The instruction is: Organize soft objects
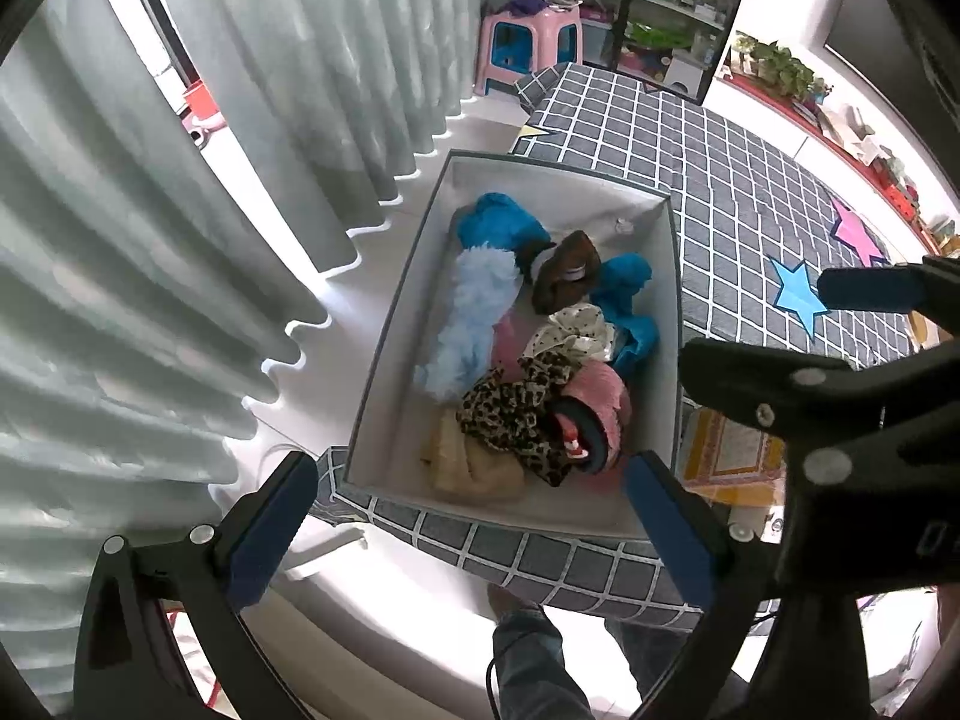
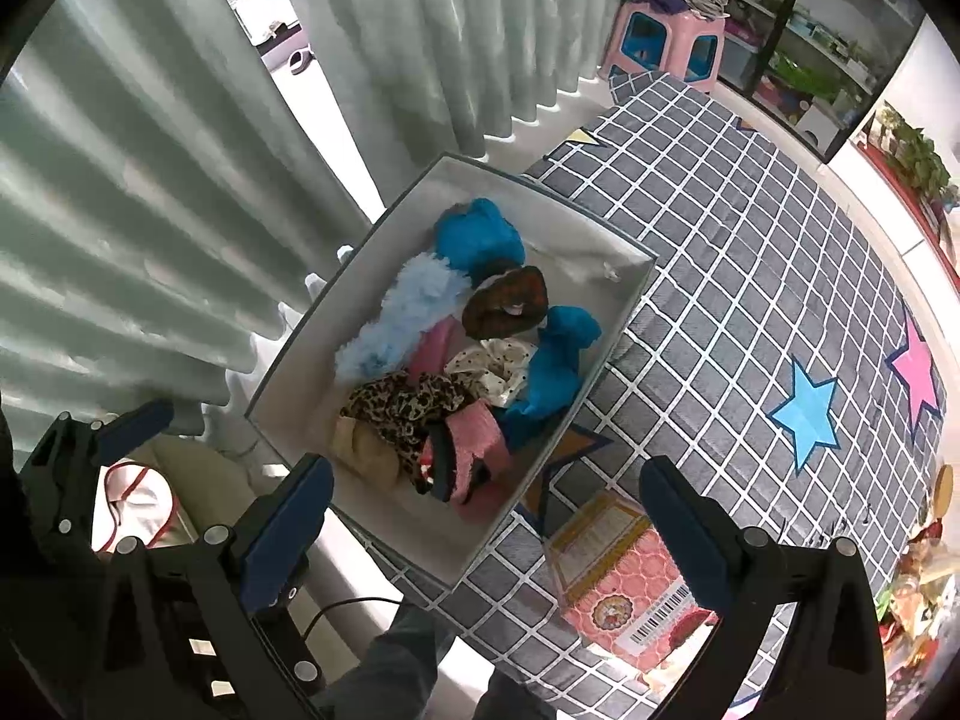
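Curtains flank the bed; the box (image 1: 384,360) of soft things (image 1: 528,354) lies straight ahead of both tools, left tool (image 1: 474,516) and right tool (image 2: 486,516), each gaping and empty, the left nearer.

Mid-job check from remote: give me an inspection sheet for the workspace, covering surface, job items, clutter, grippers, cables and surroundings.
Surface: grey grid-pattern cover with star prints.
Job's things: white storage box at the cover's edge, holding a light blue fluffy piece, bright blue plush, brown item, polka-dot fabric, leopard-print fabric, pink knit and a beige piece.
Clutter: pink printed carton beside the box.
Grippers: left gripper and right gripper both open, empty, above the box's near end.
Cables: black cable below the right gripper.
Surroundings: grey-green curtains, pink stool, shelving.
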`<state>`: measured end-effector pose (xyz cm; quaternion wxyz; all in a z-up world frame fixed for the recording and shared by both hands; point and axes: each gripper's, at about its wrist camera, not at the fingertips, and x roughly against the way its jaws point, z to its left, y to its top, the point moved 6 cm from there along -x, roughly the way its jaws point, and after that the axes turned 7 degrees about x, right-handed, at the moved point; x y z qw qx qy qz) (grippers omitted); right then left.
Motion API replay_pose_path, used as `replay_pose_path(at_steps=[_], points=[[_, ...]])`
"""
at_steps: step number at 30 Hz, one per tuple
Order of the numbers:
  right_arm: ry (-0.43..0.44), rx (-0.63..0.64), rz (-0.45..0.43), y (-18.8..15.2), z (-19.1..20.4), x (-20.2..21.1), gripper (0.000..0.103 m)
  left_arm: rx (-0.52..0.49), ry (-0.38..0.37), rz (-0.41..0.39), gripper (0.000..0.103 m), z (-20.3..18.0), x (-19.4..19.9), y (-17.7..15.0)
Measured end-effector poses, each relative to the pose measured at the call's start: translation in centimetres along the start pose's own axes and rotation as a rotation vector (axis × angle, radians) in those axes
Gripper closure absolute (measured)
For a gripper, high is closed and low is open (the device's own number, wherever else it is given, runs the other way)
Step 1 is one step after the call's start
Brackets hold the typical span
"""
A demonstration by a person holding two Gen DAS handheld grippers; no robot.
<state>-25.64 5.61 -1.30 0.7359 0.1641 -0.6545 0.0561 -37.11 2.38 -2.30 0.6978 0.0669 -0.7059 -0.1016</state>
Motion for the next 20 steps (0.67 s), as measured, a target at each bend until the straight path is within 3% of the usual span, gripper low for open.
replay_pose_path(at_steps=[20], points=[[0.012, 0.004, -0.001, -0.82, 0.20, 0.39, 0.000, 0.046, 0.005, -0.018, 0.000, 0.74, 0.33, -0.06]])
